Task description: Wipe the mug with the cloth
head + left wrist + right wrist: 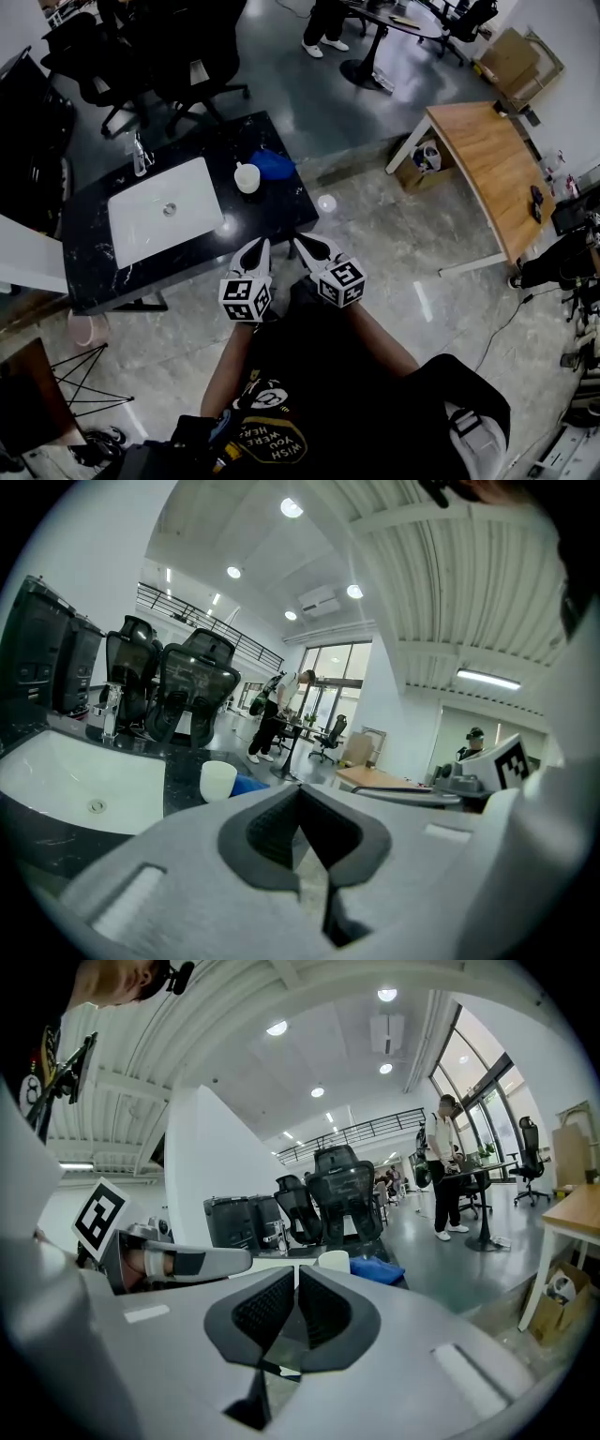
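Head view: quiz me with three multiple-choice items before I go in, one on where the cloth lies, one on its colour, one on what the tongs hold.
1. Where is the cloth?
A. in the sink
B. on the counter, right beside the mug
C. draped over the mug

2. What colour is the cloth?
A. blue
B. red
C. white

3. What do the left tongs and the right tongs hold?
A. the mug
B. the cloth
C. nothing

Answers:
1. B, as the head view shows it lying on the black counter next to the white mug.
2. A, as it shows blue in all three views.
3. C, as each gripper view shows its jaws together with nothing between them, short of the counter.
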`<state>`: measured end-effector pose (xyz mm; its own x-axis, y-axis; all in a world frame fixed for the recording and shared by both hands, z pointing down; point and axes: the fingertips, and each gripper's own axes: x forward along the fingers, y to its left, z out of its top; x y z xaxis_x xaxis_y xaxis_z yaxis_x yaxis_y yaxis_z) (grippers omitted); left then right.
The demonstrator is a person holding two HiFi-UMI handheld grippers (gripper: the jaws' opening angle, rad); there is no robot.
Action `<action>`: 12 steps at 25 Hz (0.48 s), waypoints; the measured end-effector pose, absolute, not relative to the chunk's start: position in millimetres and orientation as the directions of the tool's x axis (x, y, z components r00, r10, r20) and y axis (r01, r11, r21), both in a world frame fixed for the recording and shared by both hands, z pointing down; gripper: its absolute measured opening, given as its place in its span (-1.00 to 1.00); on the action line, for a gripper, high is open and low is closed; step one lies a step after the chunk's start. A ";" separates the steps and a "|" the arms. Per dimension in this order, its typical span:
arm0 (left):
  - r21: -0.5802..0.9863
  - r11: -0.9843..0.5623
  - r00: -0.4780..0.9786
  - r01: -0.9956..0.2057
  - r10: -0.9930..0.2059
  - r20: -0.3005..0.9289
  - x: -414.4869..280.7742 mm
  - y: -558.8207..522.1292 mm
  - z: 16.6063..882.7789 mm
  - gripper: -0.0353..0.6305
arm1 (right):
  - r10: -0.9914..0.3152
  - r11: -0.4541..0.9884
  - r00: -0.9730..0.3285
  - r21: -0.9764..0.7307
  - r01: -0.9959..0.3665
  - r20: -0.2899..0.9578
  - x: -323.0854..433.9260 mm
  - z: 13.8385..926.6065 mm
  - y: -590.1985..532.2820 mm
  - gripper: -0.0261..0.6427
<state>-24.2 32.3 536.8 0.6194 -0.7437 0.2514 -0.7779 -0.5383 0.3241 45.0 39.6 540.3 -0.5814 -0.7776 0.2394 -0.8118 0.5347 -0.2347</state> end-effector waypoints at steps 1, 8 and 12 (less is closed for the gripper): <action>0.325 -0.542 0.623 -0.775 -0.740 0.253 -23.5 34.7 538.0 -0.88 | -0.776 0.535 -0.582 -0.235 -0.811 0.244 43.6 541.5 41.3 -0.87; 0.351 -0.517 0.610 -0.781 -0.751 0.252 -32.2 37.2 538.8 -0.88 | -0.768 0.541 -0.585 -0.227 -0.810 0.260 36.1 542.4 44.7 -0.88; 0.378 -0.500 0.610 -0.779 -0.742 0.278 -32.9 44.6 550.7 -0.88 | -0.769 0.537 -0.579 -0.218 -0.815 0.270 33.9 541.1 45.2 -0.89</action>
